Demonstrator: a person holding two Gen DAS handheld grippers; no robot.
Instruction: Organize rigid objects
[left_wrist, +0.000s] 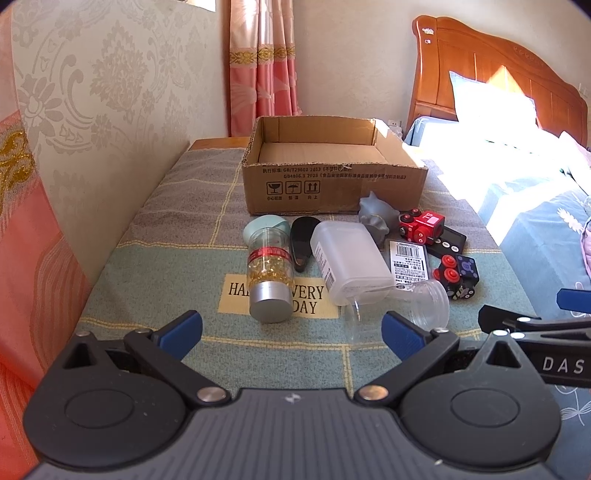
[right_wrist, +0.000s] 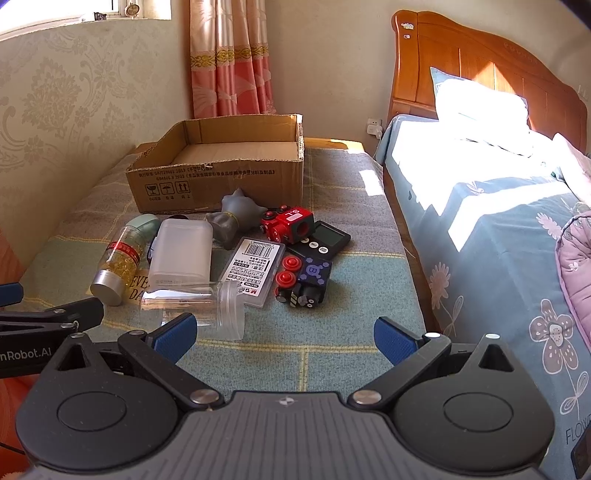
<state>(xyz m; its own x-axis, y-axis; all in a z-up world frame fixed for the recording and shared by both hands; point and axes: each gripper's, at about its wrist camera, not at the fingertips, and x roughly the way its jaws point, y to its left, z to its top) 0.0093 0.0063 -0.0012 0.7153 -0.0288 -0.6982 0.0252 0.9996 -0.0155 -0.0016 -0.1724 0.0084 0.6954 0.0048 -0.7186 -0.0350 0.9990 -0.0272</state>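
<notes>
An open cardboard box (left_wrist: 332, 184) (right_wrist: 221, 181) stands at the far end of a cloth-covered table (left_wrist: 166, 258). In front of it lie a capsule bottle with a silver cap (left_wrist: 267, 273) (right_wrist: 116, 264), a frosted plastic box (left_wrist: 351, 258) (right_wrist: 183, 251), a clear jar on its side (left_wrist: 424, 302) (right_wrist: 207, 306), a flat case with a barcode label (left_wrist: 408, 260) (right_wrist: 253, 267), a grey figure (left_wrist: 376, 216) (right_wrist: 236, 216), a red toy block (left_wrist: 423, 225) (right_wrist: 290, 223), a black toy block with red wheels (left_wrist: 458, 275) (right_wrist: 304, 277) and a black timer (right_wrist: 321, 240). My left gripper (left_wrist: 291, 334) is open near the capsule bottle. My right gripper (right_wrist: 284, 338) is open, holding nothing.
A wallpapered wall (left_wrist: 110, 92) runs along the table's left side, with pink curtains (left_wrist: 262, 62) behind. A bed with a blue flowered cover (right_wrist: 498, 229) and wooden headboard (right_wrist: 480, 62) lies close on the right. A mint lid (left_wrist: 267, 223) and black oval object (left_wrist: 301, 236) sit by the bottle.
</notes>
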